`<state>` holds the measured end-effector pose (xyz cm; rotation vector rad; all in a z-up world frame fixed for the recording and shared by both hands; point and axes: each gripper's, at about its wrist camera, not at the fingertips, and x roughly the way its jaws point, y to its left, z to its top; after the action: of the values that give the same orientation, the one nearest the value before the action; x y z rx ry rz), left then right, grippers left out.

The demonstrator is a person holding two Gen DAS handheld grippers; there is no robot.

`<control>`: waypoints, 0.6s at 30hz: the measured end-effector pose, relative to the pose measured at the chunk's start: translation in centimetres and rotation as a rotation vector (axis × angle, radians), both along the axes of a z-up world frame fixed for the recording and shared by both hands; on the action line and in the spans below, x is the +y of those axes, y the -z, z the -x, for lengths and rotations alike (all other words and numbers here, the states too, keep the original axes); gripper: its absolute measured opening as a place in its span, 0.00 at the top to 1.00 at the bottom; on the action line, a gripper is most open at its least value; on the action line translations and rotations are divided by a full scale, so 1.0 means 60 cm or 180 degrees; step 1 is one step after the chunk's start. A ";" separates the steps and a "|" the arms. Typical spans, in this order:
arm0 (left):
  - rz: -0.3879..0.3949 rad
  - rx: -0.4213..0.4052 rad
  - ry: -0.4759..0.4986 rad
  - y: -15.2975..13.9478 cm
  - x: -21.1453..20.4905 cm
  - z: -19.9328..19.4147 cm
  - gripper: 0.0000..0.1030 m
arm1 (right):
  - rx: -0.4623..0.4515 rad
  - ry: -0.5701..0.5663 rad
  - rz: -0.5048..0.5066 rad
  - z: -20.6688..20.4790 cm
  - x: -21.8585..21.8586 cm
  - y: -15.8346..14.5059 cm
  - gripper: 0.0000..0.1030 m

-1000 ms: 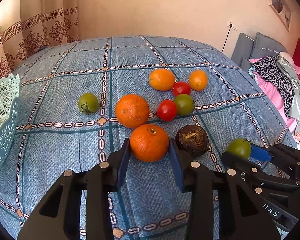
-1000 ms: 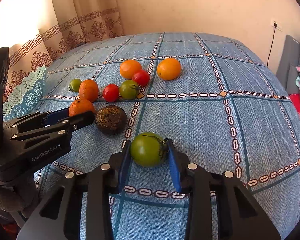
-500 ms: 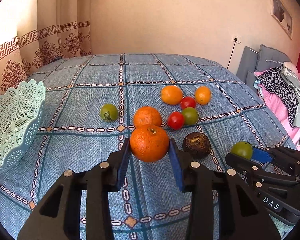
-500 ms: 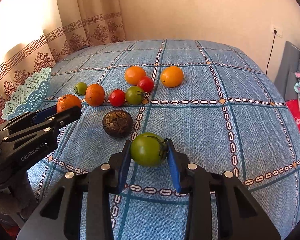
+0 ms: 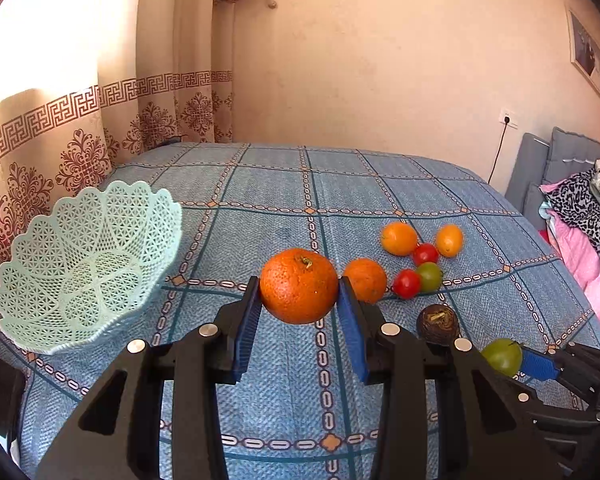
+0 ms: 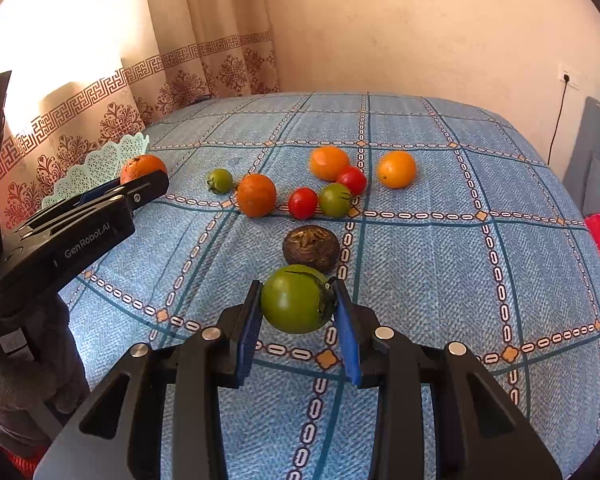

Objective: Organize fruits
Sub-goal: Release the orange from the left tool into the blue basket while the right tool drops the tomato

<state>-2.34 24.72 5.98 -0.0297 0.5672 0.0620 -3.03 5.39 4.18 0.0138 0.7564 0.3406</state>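
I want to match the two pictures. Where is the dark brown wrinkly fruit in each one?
Left wrist view: the dark brown fruit lies low and right of centre, just right of the left gripper.
Right wrist view: it sits at centre, just beyond the green tomato in the right gripper.
Shared landmark: the mint lace basket, at left in both.

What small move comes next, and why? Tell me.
Probably swing the left gripper left until it is over the mint lattice basket: it is shut on an orange held clear of the cloth, and the basket looks empty.
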 end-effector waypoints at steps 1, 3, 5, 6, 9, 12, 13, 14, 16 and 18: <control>-0.0034 -0.0030 -0.0046 -0.006 0.008 0.005 0.62 | -0.0024 -0.0003 -0.0041 0.001 0.005 -0.008 0.66; -0.0113 -0.0082 -0.0146 -0.018 0.026 0.016 0.62 | -0.0069 -0.0033 -0.0126 0.004 0.017 -0.025 0.66; -0.0177 -0.0144 -0.0253 -0.032 0.049 0.026 0.62 | -0.0113 -0.0090 -0.0178 0.002 0.038 -0.042 0.66; -0.0204 -0.0171 -0.0309 -0.039 0.061 0.031 0.62 | -0.0142 -0.0128 -0.0194 0.001 0.050 -0.051 0.66; -0.0214 -0.0206 -0.0556 -0.062 0.108 0.035 0.62 | -0.0212 -0.0242 -0.0235 -0.005 0.090 -0.078 0.66; -0.0151 -0.0157 -0.0740 -0.078 0.152 0.025 0.62 | -0.0247 -0.0349 -0.0311 -0.015 0.134 -0.103 0.66; -0.0155 -0.0147 -0.0801 -0.082 0.165 0.023 0.62 | -0.0263 -0.0382 -0.0337 -0.018 0.150 -0.111 0.66; -0.0176 -0.0141 -0.0846 -0.088 0.177 0.020 0.62 | -0.0280 -0.0420 -0.0360 -0.022 0.165 -0.119 0.66; -0.0261 -0.0141 -0.0918 -0.098 0.197 0.016 0.62 | -0.0310 -0.0492 -0.0412 -0.031 0.196 -0.135 0.66; -0.0321 -0.0162 -0.0986 -0.103 0.217 0.020 0.62 | -0.0321 -0.0555 -0.0486 -0.043 0.226 -0.147 0.66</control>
<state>-3.53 37.73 12.18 -0.0206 0.5041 0.3900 -0.46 18.92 12.99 0.0743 0.6317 0.5606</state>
